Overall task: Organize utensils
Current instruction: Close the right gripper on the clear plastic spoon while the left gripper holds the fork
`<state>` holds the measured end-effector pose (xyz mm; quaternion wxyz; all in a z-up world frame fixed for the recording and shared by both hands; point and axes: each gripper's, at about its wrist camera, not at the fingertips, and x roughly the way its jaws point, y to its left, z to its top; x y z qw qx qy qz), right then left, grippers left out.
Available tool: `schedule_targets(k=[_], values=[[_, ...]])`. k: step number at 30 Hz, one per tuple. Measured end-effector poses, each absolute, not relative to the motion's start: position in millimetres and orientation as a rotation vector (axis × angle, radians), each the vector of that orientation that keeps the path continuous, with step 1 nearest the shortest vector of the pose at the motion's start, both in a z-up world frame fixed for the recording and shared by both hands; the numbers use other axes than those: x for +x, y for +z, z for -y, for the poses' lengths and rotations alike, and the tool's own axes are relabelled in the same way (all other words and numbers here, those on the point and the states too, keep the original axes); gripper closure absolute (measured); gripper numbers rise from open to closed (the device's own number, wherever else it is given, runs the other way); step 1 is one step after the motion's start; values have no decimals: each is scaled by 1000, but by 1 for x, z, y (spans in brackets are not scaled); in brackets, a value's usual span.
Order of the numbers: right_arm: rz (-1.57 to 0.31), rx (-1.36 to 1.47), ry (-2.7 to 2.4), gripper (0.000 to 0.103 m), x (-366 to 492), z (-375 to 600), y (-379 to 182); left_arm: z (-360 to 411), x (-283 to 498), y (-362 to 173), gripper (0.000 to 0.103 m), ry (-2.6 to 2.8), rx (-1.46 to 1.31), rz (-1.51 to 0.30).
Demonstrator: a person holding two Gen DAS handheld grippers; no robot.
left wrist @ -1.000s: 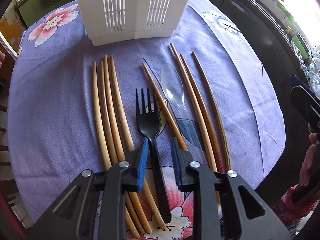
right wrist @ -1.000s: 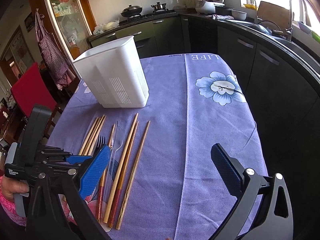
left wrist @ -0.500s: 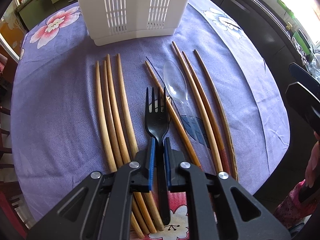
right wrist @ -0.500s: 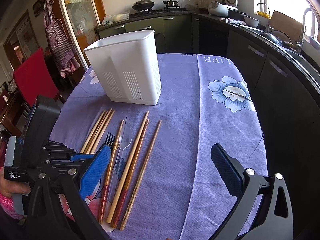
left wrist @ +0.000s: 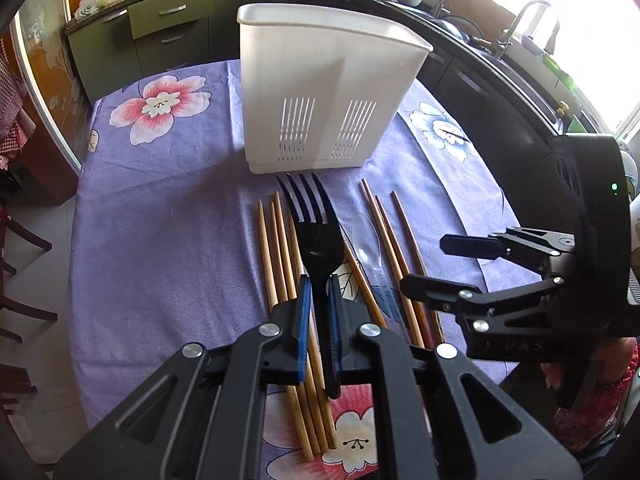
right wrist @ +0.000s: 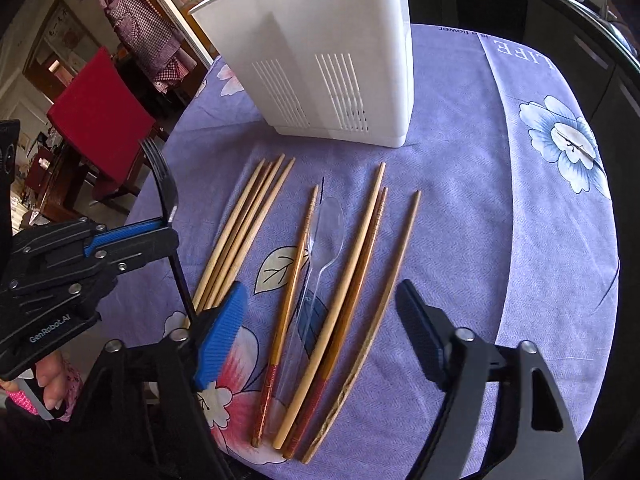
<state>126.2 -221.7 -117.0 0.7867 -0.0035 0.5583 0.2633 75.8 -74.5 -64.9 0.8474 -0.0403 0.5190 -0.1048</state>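
The left claw (left wrist: 318,312) is clamped on the black fork (left wrist: 316,236), lifted off the cloth (left wrist: 160,220), tines toward the white bin (left wrist: 324,100) ahead. The right claw (right wrist: 320,328) gapes wide over 4 chopsticks (right wrist: 360,264) and a clear spoon (right wrist: 326,232); 4 pale sticks (right wrist: 244,224) lie to its left. Bare cloth runs right to the table edge.

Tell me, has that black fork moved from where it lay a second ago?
Yes. The black fork is now lifted off the cloth in the left tool, its tines up toward the white holder; the chopsticks it lay among remain flat.
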Motion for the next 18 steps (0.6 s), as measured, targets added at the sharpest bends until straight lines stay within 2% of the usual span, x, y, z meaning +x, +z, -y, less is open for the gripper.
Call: schedule_targets(k=[1,2,5,6,14,18], values=[[-1212,-8,560,63,128,222,-119,73,75,-65,94,-224,-85,-1092],[-1226,-13,558,66,129,220,-122,73,76,-65,94,-226,-86,-1092],[-1261,-20,567,67,132,210,-130,71,75,-68,94,-233,-90,-1089],[-1264,-37,559,72,132,207,-133,70,75,-69,94,-233,-92,-1089],[-1268,-147,497,89,131,184,-142,71,74,-68,94,-245,-85,-1078],[-1284,-152,493,89,134,179,-149,72,73,-66,94,-249,-82,-1073]])
